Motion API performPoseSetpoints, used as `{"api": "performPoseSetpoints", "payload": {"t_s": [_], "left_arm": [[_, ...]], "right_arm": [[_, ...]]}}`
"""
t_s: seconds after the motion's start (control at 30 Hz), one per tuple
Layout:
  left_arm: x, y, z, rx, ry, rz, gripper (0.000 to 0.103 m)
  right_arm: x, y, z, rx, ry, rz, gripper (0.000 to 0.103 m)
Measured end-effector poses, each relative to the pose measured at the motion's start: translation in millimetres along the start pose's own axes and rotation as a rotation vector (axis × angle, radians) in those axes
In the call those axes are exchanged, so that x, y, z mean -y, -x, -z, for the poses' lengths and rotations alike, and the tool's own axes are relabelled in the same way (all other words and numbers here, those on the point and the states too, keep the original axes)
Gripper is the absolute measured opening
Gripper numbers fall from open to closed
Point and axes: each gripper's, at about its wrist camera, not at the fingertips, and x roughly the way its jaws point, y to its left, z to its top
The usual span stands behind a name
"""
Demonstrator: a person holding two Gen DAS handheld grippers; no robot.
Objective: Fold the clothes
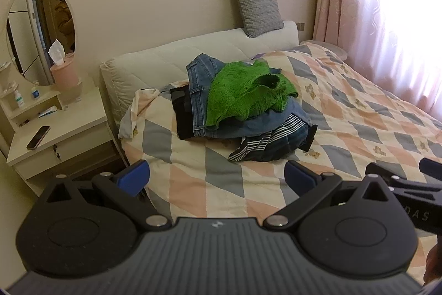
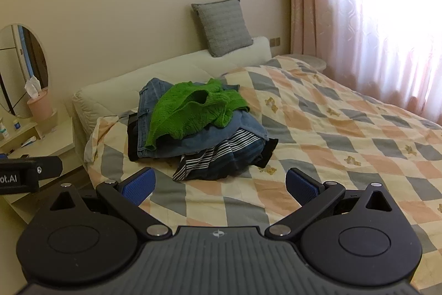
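A heap of clothes lies on the bed's quilt [image 1: 359,112] near the headboard. On top is a green knit sweater [image 1: 243,90] [image 2: 190,107], over blue jeans [image 1: 199,90] [image 2: 146,112], a black garment [image 1: 181,112] and a striped piece [image 1: 265,143] [image 2: 218,154]. My left gripper [image 1: 216,179] hovers open short of the heap, nothing between its blue pads. My right gripper [image 2: 219,184] is likewise open and empty, just in front of the striped piece. Part of the right gripper [image 1: 406,187] shows at the right edge of the left wrist view.
A grey cushion [image 1: 257,7] leans on the white headboard [image 1: 171,57]. Left of the bed stands a white dresser [image 1: 63,129] with a phone [image 1: 38,137], a pink tissue box [image 1: 65,73] and an oval mirror [image 1: 41,32]. Pink curtains [image 2: 373,18] hang at right.
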Motion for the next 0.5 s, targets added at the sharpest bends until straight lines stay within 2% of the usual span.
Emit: {"api": "performPoseSetpoints", "payload": {"t_s": [0.17,0.23,0.5], "left_arm": [[9,-3,-1,-0.016,-0.007,-0.001,0.103],[13,-4,-1,-0.022,-0.009,-0.002,0.103],[18,-16,-3,-0.042,0.004,-0.006,0.103]], "right_arm": [[1,2,2,0.003,0.02,0.019,0.103],[12,-6,-3,-0.027,-0.003,0.0,0.103],[23,-19,-3,-0.036,-0.005,-0.014,0.103]]}}
